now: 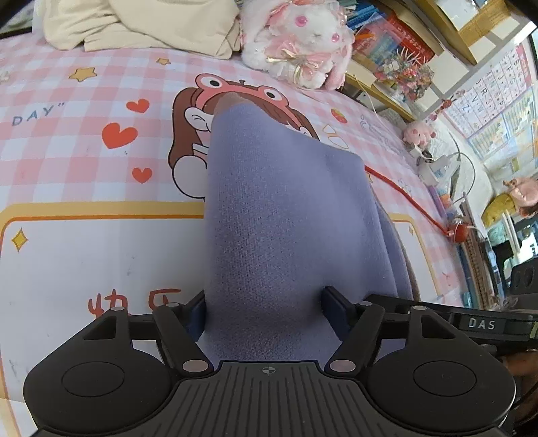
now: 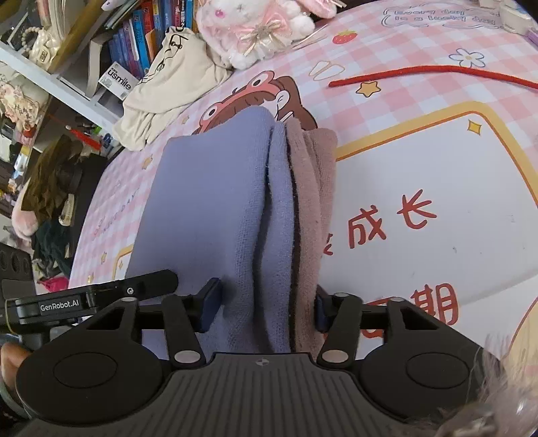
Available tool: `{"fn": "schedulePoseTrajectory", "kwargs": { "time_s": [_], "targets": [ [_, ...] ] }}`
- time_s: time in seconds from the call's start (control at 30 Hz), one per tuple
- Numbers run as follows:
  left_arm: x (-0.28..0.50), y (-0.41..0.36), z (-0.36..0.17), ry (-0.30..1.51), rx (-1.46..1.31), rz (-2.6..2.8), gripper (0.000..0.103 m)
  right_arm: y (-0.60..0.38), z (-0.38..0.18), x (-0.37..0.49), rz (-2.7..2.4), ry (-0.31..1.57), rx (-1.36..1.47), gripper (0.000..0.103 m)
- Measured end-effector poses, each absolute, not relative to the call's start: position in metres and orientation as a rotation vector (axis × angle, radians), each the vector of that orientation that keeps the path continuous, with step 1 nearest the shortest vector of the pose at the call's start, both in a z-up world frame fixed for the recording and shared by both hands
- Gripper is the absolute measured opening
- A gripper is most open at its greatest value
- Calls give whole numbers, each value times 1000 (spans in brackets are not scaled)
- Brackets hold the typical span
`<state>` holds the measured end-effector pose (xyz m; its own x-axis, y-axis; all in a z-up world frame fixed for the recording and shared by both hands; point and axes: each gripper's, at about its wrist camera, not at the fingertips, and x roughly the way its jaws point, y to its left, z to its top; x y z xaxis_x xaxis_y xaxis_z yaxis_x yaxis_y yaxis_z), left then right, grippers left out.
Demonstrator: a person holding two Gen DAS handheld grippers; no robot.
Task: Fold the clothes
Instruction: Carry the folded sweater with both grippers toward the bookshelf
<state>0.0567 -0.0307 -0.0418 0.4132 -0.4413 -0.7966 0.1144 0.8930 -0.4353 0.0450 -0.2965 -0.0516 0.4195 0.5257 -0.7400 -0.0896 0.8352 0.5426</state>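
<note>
A blue-purple knit cloth (image 1: pixel 279 218) with a mauve-brown reverse side (image 2: pixel 312 201) hangs lifted over the pink checked mat (image 1: pixel 67 151). My left gripper (image 1: pixel 265 309) is shut on the cloth's near edge; the fabric fills the gap between its blue pads. My right gripper (image 2: pixel 265 302) is shut on the bunched folds of the same cloth (image 2: pixel 208 201), blue layers on the left and mauve on the right. The far end of the cloth rests on the mat's cartoon print. Each gripper's body shows at the edge of the other's view.
A cream garment (image 1: pixel 141 23) lies crumpled at the mat's far edge, beside a white and pink plush rabbit (image 1: pixel 299 40). A red cord (image 2: pixel 437 72) lies across the mat. Shelves with books (image 2: pixel 141 43) stand behind the table.
</note>
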Motion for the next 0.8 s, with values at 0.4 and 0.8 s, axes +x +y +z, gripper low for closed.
{"fn": "schedulePoseTrajectory", "kwargs": {
  "time_s": [0.4,0.8],
  "targets": [
    [42,-37,-16,958,-221,-370,54,-275,-25,34,488,900,244,29],
    [56,-5,-2,883,-244,-326,55,-244,-10,58,543,844,210,29]
  ]
}}
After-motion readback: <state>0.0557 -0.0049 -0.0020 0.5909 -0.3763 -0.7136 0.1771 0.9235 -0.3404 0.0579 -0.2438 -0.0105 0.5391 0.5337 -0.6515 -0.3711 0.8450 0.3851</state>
